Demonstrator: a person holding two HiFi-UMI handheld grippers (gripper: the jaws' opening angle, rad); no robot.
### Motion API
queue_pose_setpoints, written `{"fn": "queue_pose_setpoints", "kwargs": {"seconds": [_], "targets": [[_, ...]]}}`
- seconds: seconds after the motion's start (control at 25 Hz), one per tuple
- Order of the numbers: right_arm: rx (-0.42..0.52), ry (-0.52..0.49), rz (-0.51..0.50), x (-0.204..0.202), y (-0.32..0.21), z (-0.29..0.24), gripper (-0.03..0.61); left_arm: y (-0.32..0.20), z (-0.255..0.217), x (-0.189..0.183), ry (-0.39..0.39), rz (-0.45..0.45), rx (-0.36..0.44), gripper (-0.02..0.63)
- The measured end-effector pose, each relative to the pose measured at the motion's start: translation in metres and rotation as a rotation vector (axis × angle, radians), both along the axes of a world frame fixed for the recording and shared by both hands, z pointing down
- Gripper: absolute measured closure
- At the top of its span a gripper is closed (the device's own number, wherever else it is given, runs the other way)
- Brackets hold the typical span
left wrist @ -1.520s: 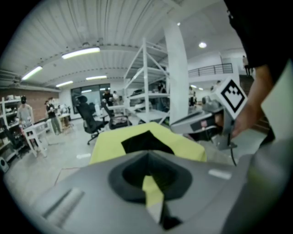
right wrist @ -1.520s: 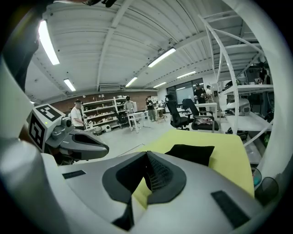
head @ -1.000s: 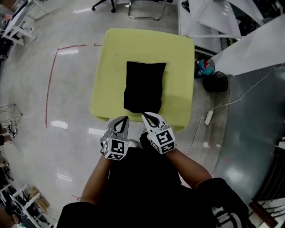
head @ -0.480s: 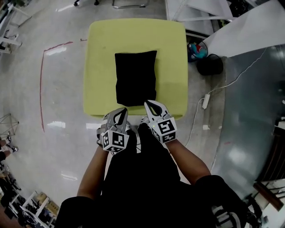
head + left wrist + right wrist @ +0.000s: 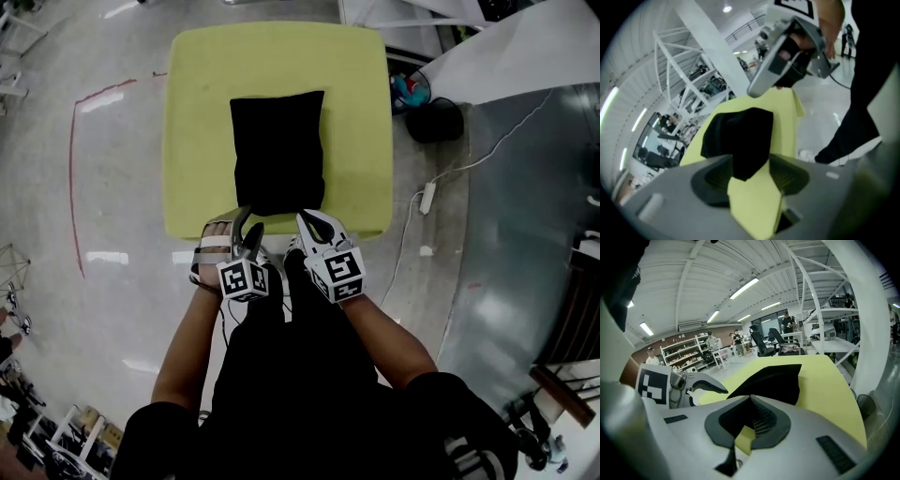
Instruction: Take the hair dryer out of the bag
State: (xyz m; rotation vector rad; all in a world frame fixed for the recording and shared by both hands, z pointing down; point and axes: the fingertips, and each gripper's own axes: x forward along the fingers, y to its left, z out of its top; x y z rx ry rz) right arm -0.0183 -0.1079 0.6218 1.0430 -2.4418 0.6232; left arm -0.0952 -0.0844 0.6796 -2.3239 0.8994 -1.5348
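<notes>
A flat black bag (image 5: 278, 150) lies in the middle of the yellow-green table (image 5: 187, 112). No hair dryer shows anywhere. My left gripper (image 5: 246, 227) hangs over the table's near edge, just short of the bag's near-left corner. Its jaws have just been opening and stand open with nothing between them. In the left gripper view the bag (image 5: 738, 133) lies beyond the open left gripper (image 5: 751, 179). My right gripper (image 5: 303, 221) is shut and empty by the bag's near-right corner. The right gripper view looks past the shut right gripper (image 5: 750, 414) at the bag (image 5: 773, 378).
A black bin (image 5: 434, 120) stands on the floor right of the table. A white power strip (image 5: 427, 198) with its cable lies near it. Red tape (image 5: 73, 169) marks the floor at left. White frames and a slanted white panel (image 5: 506, 61) fill the upper right.
Both grippers have moved down and forward to the bag's near edge. The left gripper has rolled onto its side and its jaws have opened. The right gripper stays shut.
</notes>
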Motion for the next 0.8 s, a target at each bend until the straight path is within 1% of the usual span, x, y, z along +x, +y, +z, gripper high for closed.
{"fn": "queue_pose_setpoints", "kwargs": {"seconds": [0.08,0.16,0.32,0.44,0.6,0.8], "targets": [[-0.009,-0.002,0.003,-0.002,0.004,0.003,0.572,-0.003,0.010,-0.001,-0.054,0.027,0.020,0.362],[-0.018,-0.002,0.006,-0.003,0.007,0.007,0.572,-0.006,0.020,-0.001,-0.094,0.053,0.028,0.357],[-0.030,-0.002,0.012,-0.005,0.012,0.011,0.572,-0.008,0.039,0.001,-0.153,0.098,0.028,0.342],[-0.037,-0.004,0.013,-0.006,0.017,0.014,0.572,-0.009,0.043,0.003,-0.161,0.101,0.034,0.342],[-0.043,0.001,0.006,-0.008,0.021,0.016,0.572,-0.013,0.044,0.003,-0.142,0.084,0.001,0.353],[-0.044,0.007,-0.003,-0.009,0.023,0.016,0.572,-0.022,0.031,0.004,-0.100,0.064,-0.003,0.415]]}}
